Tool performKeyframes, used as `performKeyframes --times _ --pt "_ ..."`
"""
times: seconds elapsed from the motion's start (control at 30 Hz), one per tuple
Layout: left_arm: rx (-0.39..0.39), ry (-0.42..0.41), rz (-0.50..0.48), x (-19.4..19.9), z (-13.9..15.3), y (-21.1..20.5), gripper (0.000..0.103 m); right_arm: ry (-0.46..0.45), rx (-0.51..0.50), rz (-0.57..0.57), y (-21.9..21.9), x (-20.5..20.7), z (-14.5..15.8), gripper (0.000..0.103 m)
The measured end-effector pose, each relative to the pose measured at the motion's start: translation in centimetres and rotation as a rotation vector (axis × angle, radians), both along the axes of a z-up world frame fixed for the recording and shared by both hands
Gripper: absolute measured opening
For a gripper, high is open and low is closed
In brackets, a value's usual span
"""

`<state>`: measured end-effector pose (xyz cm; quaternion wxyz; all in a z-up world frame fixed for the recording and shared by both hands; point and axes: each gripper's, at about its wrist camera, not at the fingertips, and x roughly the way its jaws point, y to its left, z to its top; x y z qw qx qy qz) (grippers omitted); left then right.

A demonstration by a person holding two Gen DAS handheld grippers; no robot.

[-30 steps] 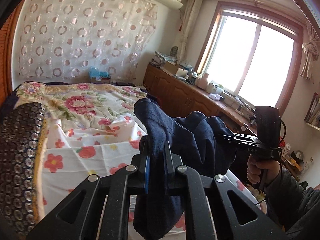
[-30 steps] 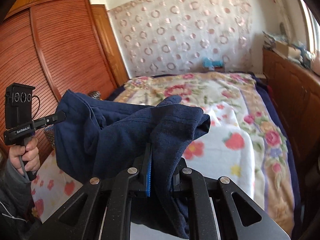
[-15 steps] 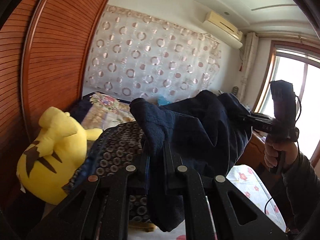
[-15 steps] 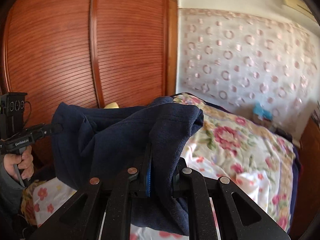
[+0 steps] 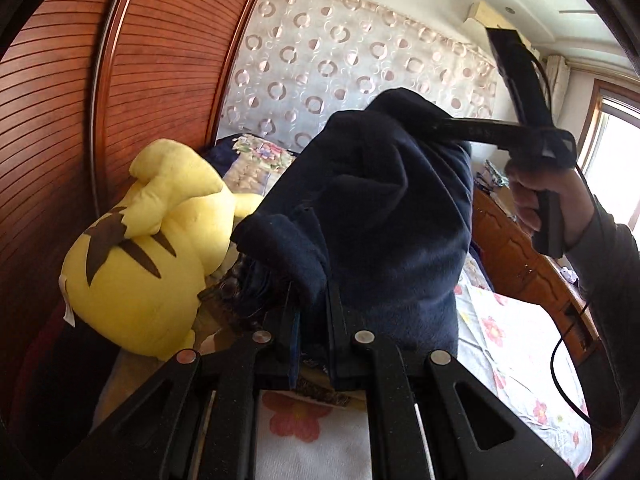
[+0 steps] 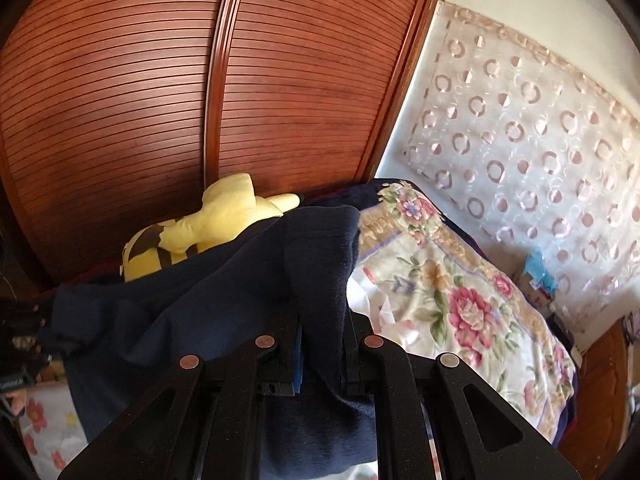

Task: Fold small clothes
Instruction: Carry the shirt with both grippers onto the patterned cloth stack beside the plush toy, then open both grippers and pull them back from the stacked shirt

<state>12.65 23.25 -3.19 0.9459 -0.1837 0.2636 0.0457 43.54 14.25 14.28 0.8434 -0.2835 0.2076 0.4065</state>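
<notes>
A yellow plush toy with brown stripes [image 5: 140, 264] lies against the slatted red-brown wooden wardrobe doors [image 6: 200, 80], just beyond the dark navy fleece garment [image 5: 380, 220]; the garment hangs above the floral bedspread [image 6: 460, 300], blocking much of both views; the left gripper [image 5: 312, 316] and right gripper [image 6: 320, 328] each pinch a fold of it, jaws narrow; a second ago the cameras faced the window and open bed, with no toy in view.

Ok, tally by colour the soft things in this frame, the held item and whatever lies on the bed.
Navy: 1, fleece garment, held up by both claws.
Yellow: 1, plush toy, by the wardrobe.
Floral, mixed colours: 1, bedspread.
Total: 3
</notes>
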Motion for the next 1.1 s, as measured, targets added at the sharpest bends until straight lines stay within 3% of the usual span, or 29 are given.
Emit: performKeyframes --times 0.1,0.23,0.33,0.4,0.47,0.53,0.57,0.9,1.1 --pt "0.002 0.03 0.012 -0.3 -0.7 0.2 0.011 0.011 0.001 -0.031 -0.1 0.2 -1.4 0.014" --pt "0.021 0.044 0.023 -0.7 -0.6 -0.1 0.011 0.04 0.05 -0.103 -1.0 0.8 -2.1 0.035" --pt "0.066 0.049 0.036 -0.9 0.1 -0.4 0.024 0.045 0.074 -0.11 -1.0 0.0 -2.8 0.039" --pt "0.093 0.034 0.038 -1.3 0.8 -0.7 0.04 0.054 0.092 -0.1 -1.9 -1.2 -3.1 0.039" --pt "0.107 0.026 0.031 -1.7 1.4 -0.9 0.043 0.074 0.115 -0.088 -2.8 -2.6 -3.4 0.039" --pt "0.134 0.029 0.021 -2.0 2.1 -1.4 0.064 0.1 0.137 -0.074 -4.5 -4.1 -3.5 0.039" --pt "0.146 0.022 0.019 -2.1 2.3 -1.4 0.081 0.105 0.144 -0.074 -5.1 -4.8 -3.6 0.039" --pt "0.248 0.017 -0.019 -3.8 4.0 -6.1 0.083 0.134 0.233 -0.128 -14.1 -12.4 -5.1 0.04" --pt "0.262 0.015 -0.096 -4.3 4.1 -9.7 0.083 0.131 0.282 -0.19 -18.5 -17.8 -6.1 0.063"
